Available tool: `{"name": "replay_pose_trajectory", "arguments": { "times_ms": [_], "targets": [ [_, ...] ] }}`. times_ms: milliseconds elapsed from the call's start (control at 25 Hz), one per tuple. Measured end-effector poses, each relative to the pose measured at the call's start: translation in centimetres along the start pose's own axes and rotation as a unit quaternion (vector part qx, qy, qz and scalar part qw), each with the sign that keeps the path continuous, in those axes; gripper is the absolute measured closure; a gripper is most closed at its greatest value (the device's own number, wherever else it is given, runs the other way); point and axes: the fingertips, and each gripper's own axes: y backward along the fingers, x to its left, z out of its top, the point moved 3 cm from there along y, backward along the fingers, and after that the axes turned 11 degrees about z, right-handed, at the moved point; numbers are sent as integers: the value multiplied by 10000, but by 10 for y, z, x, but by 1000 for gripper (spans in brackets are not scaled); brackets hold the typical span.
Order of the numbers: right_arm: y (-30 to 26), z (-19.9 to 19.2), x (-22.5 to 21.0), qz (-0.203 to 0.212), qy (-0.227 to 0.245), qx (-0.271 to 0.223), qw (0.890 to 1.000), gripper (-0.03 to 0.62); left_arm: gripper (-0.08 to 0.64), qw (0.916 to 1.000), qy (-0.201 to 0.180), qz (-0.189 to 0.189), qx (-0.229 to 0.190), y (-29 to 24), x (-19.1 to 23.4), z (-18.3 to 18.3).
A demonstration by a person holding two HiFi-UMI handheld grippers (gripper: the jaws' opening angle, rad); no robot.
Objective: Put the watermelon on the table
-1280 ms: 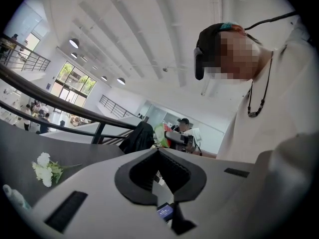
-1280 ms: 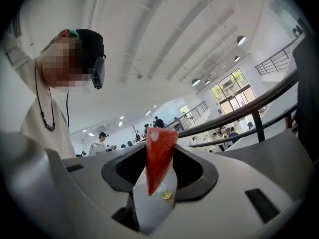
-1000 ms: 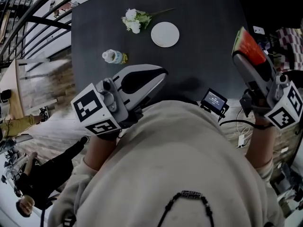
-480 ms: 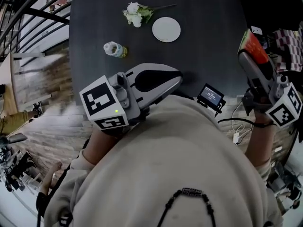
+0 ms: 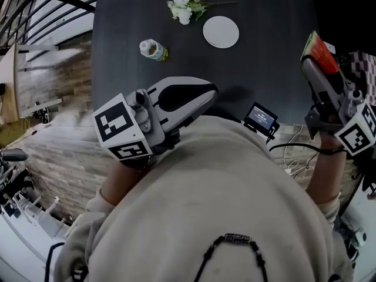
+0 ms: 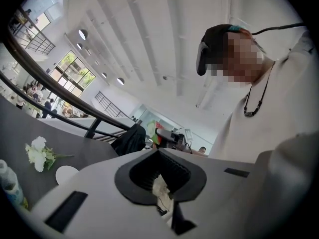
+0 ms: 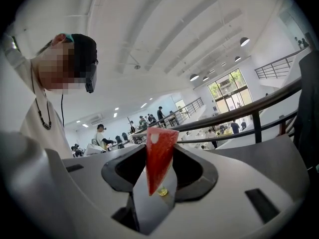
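Watermelon (image 5: pixel 320 50) slice is wedged upright between the jaws of the right gripper (image 5: pixel 317 63). They're spread wide and clamped on its flat sides, red tip pointing back toward the camera. It's being held in the air by the right edge of the dark table (image 5: pixel 264 16), not resting on it. The left gripper (image 5: pixel 205 91) looks closed with nothing in it, though that view is murky, so I'm only fairly sure. The table has white flowers (image 5: pixel 185 7), a white plate (image 5: pixel 221 32) and a bottle (image 5: pixel 154 50) lying on its side. Wood floor (image 5: pixel 64 151) and a black railing (image 5: pixel 47 4) are off to the left.
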Motion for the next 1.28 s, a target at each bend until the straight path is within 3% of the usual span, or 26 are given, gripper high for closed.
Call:
{"name": "replay_pose_trajectory", "arguments": {
  "times_ms": [520, 1280],
  "targets": [
    [-35, 17, 22, 294, -1, 426, 9987, 410, 554, 9989, 189, 390, -189, 40, -19, 9],
    [-70, -3, -16, 439, -154, 852, 9953, 410, 554, 9933, 490, 964, -405, 59, -5, -6]
  ]
}}
